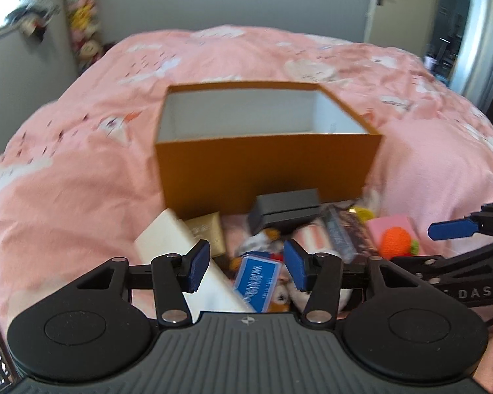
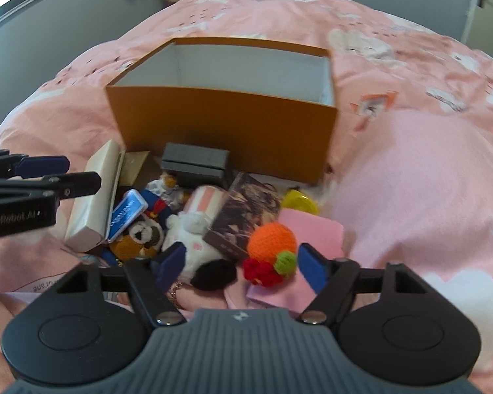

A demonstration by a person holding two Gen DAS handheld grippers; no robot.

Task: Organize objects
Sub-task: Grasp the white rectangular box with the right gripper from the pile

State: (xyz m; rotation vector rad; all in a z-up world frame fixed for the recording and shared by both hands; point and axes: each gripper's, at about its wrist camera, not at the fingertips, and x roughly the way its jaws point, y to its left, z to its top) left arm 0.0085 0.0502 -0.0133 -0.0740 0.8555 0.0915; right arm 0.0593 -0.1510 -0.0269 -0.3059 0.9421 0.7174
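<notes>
Right claw agape above knitted round orange toy

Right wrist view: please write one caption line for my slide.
Open right gripper above a crocheted orange in a toy pile before an orange box on a pink bed.

Box on bed, open top up. Heap of small things just before box's near wall. Long case at heap's left; dark case against box wall, centre. Card pack right of long case, plush toys beside it. Book right of toys; knitted fruit on flat pad at heap's right. Yellow thing behind pad. Left gripper above card pack; right gripper above plush and fruit.
</notes>
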